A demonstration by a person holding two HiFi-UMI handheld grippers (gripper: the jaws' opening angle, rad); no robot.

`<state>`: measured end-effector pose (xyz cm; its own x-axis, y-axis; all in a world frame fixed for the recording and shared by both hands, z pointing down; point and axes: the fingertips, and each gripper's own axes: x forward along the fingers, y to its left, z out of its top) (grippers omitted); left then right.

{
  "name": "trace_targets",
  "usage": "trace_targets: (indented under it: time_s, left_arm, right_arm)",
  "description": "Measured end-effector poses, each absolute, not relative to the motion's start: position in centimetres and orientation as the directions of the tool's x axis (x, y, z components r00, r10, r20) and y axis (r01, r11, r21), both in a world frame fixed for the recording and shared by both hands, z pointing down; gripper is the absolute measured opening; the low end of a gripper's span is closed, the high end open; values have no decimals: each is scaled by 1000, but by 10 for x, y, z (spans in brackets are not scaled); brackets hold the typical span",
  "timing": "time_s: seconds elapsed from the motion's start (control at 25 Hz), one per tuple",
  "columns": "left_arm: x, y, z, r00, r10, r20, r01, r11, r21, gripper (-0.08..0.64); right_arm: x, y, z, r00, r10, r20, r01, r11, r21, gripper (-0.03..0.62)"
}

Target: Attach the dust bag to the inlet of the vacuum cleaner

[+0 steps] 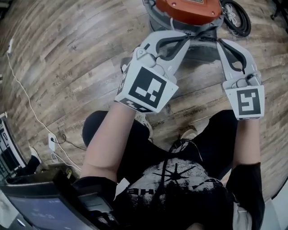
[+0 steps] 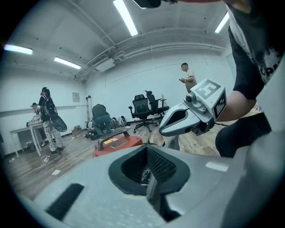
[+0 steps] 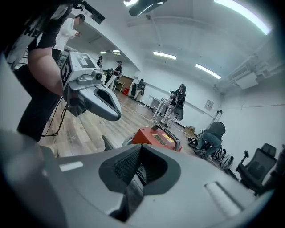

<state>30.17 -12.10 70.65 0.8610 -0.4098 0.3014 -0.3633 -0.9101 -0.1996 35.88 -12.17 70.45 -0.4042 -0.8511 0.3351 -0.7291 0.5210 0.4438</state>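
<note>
Orange vacuum cleaner [image 1: 189, 10] ahead, left tongs [image 1: 182, 39] and right tongs [image 1: 221, 43] closed, empty, wood floor [image 1: 67, 54] around

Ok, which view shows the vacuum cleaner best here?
The right gripper view: the vacuum cleaner shows its red lid, black handle and label, with some of its side. The left gripper view shows the lid and handle too, at a flatter angle, with the lower part hidden. The head view crops it at the top edge.
</note>
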Motion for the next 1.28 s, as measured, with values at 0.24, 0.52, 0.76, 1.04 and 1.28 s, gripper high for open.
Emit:
trace_targets:
  time_s: [0.24, 0.52, 0.76, 1.04, 1.28]
  left_arm:
    - [253, -149, 707, 806, -478, 348, -443, -878, -180, 2]
    - [212, -125, 670, 794, -461, 398, -485, -873, -44, 2]
    - [175, -98, 557, 777, -466, 423, -532, -846, 44, 2]
    - [128, -86, 388, 765, -519, 381, -604, -784, 144, 2]
    - [93, -100, 289, 790, -514, 333, -582, -800, 146, 2]
  right_arm:
    - [331, -140, 686, -443, -847, 293, -776, 526, 348, 5]
    - [279, -116, 627, -585, -734, 344, -711, 669, 218, 5]
    - [233, -97, 507, -663, -665, 345, -665, 734, 135, 5]
    - [184, -75, 358, -758, -524, 388, -527, 843, 108, 5]
    - [150, -94, 268, -733, -569, 374, -575, 811, 107, 5]
